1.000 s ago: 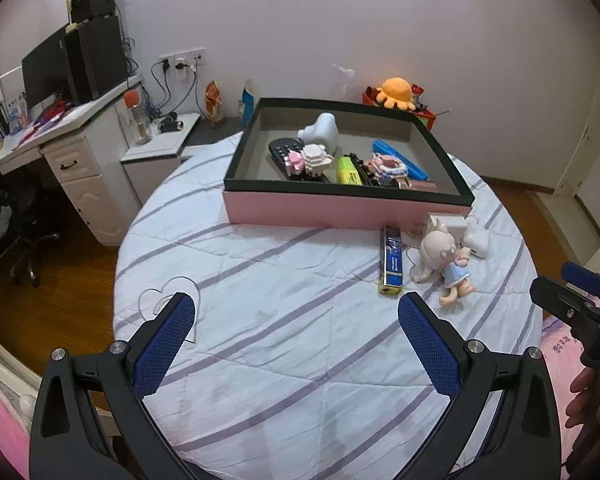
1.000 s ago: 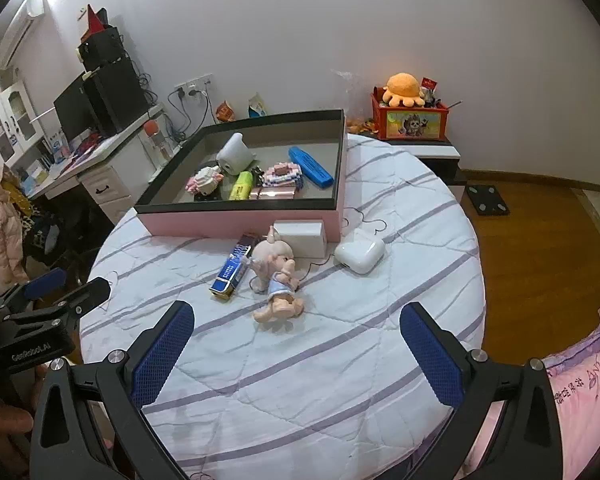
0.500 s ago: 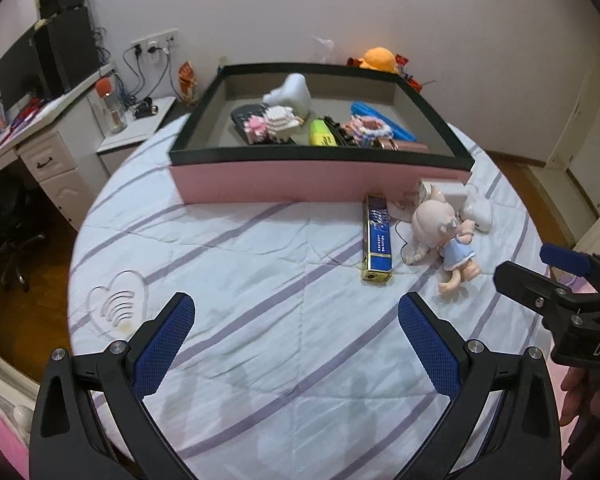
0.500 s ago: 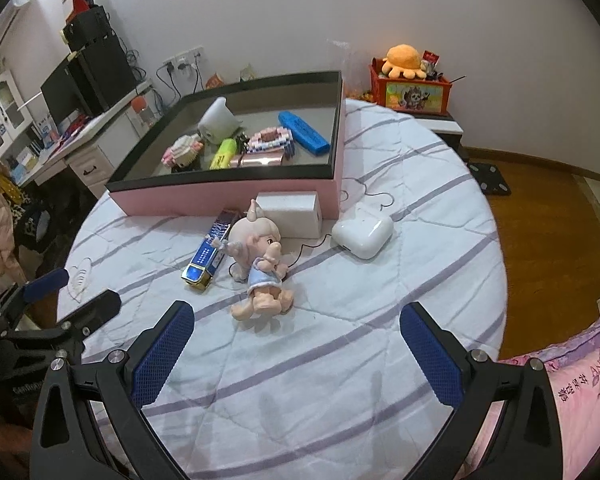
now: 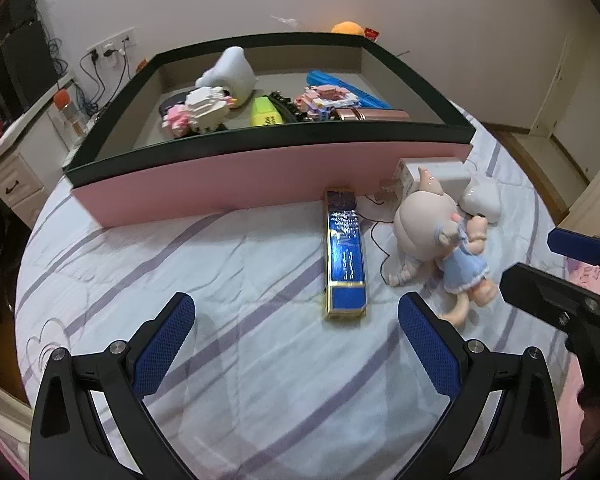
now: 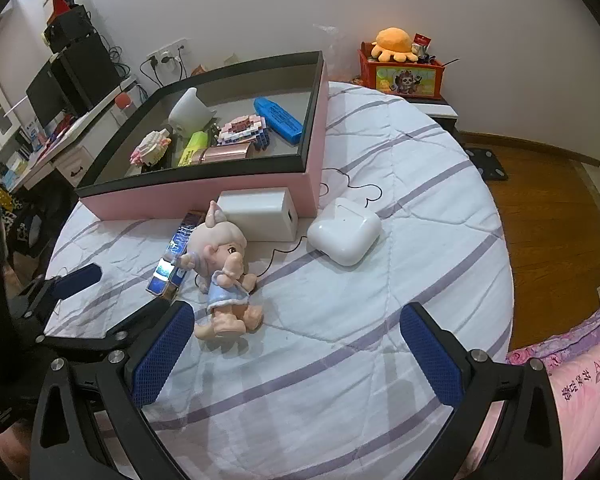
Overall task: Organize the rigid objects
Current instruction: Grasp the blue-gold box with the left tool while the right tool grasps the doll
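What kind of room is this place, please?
Probably a bedroom at home: a round bed under a white quilt with purple stripes, a white desk with drawers and a black monitor, and an orange plush octopus.

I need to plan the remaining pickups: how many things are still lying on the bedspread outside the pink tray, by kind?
Long blue and gold box: 1
Pink-headed doll in a blue dress: 1
White rectangular charger block: 1
White rounded earbud case: 1
Total: 4 outside the pink tray
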Motion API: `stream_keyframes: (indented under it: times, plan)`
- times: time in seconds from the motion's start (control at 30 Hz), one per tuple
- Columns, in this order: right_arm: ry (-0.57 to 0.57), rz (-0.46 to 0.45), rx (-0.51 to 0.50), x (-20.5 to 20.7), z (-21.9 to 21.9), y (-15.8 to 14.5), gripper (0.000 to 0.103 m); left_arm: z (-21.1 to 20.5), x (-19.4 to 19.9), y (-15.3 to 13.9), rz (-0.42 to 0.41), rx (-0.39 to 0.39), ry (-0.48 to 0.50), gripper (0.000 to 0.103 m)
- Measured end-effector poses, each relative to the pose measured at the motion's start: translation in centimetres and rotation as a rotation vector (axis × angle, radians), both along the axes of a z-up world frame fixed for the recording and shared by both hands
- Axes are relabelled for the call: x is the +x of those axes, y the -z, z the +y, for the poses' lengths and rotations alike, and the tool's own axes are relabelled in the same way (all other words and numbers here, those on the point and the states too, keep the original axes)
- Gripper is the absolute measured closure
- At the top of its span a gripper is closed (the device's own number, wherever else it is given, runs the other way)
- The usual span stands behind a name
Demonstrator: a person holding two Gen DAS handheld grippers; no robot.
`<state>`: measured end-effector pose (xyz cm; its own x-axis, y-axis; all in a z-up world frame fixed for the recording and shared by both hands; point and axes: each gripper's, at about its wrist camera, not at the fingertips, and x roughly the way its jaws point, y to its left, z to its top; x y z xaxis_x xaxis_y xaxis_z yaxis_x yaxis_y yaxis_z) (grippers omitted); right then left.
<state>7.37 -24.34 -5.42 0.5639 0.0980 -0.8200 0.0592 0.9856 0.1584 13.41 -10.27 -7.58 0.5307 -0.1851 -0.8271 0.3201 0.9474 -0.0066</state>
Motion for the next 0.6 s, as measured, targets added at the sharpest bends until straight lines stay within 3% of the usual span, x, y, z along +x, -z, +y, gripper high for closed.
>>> stream_keyframes:
  times: [0.4, 0.5, 0.57, 0.6]
  plan:
    - [-0.037, 0.021, -0.004, 1.2, 0.8, 0.7, 0.006, -0.2, 3.3, 1.4, -0.007, -0.009, -0.008, 0.007]
    - [-0.043, 0.022, -0.004, 1.4, 1.0, 0.8, 0.006, -0.4, 3.5, 1.4, -0.026, -0.017, 0.018, 0.016]
    - [-0.044, 0.026, -0.003, 1.6, 1.2, 0.9, 0.006, -0.6, 3.4, 1.2, -0.040, -0.025, 0.041, 0.031]
    - [-0.044, 0.027, -0.002, 1.6, 1.3, 1.0, 0.006, -0.7, 3.4, 1.2, -0.042, -0.029, 0.051, 0.033]
